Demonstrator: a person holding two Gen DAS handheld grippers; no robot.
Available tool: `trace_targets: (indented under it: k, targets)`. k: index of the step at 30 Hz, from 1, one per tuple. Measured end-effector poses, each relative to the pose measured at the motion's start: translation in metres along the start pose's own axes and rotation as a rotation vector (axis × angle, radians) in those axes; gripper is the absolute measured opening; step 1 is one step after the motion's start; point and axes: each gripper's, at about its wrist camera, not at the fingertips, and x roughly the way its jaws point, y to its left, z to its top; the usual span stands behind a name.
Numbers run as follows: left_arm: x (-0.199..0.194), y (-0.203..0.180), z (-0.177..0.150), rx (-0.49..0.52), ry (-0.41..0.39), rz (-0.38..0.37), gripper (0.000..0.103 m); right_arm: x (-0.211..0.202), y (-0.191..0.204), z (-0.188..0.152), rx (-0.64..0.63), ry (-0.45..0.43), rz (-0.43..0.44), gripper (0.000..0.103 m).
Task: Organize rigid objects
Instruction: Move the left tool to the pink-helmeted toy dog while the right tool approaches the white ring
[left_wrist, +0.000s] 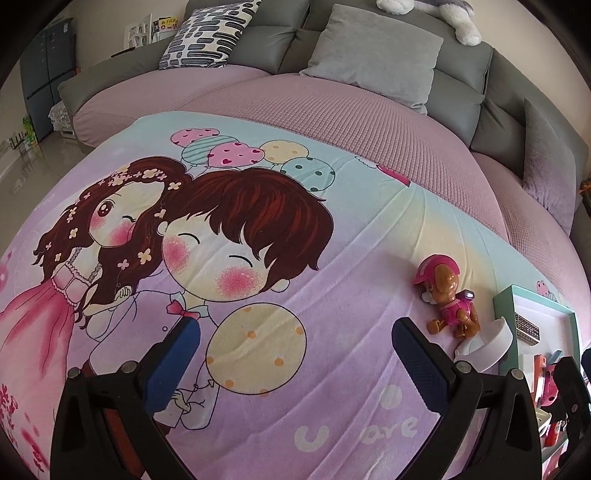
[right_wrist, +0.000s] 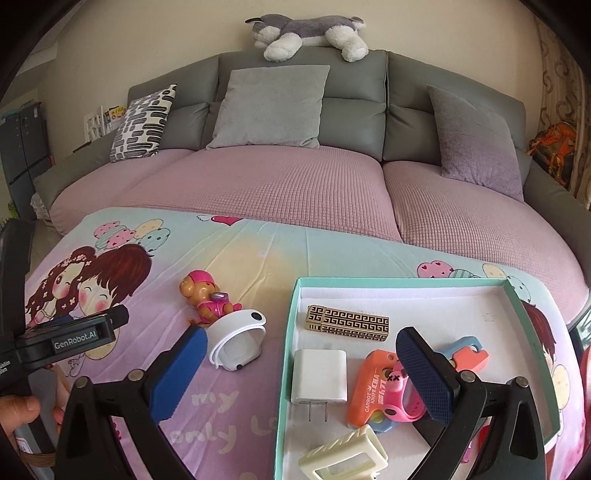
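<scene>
Centre frame: pastel cartoon-print blanket (right_wrist: 240, 398) spread as the sorting surface. Lower right: teal-rimmed white cardboard tray (right_wrist: 291, 332), gathering place, already holding white plug adapter (right_wrist: 319, 376) and orange toy knife (right_wrist: 373, 387). Left of tray, still outside: pink-helmeted brown puppy figure (right_wrist: 207, 295) touching white plastic wristband (right_wrist: 236, 343). Right gripper (right_wrist: 303, 373) and left gripper (left_wrist: 295, 354): fingers wide apart, empty.

Cartoon blanket (right_wrist: 240, 424) bears dog toy (right_wrist: 207, 297), white band (right_wrist: 236, 341), tray (right_wrist: 290, 332).
</scene>
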Motion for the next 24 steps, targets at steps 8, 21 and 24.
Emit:
trace_targets:
  k: [8,21,24]
  targets:
    - [0.009,0.010,0.001,-0.030,0.015,-0.009,0.103,0.019,0.030,0.003,-0.056,0.032,0.083,0.092]
    - [0.020,0.017,0.000,-0.046,0.031,-0.029,0.103,0.053,0.050,-0.005,-0.122,0.106,0.116,0.065]
    - [0.022,0.014,0.000,-0.037,0.033,-0.036,0.103,0.059,0.049,-0.006,-0.121,0.114,0.125,0.061]
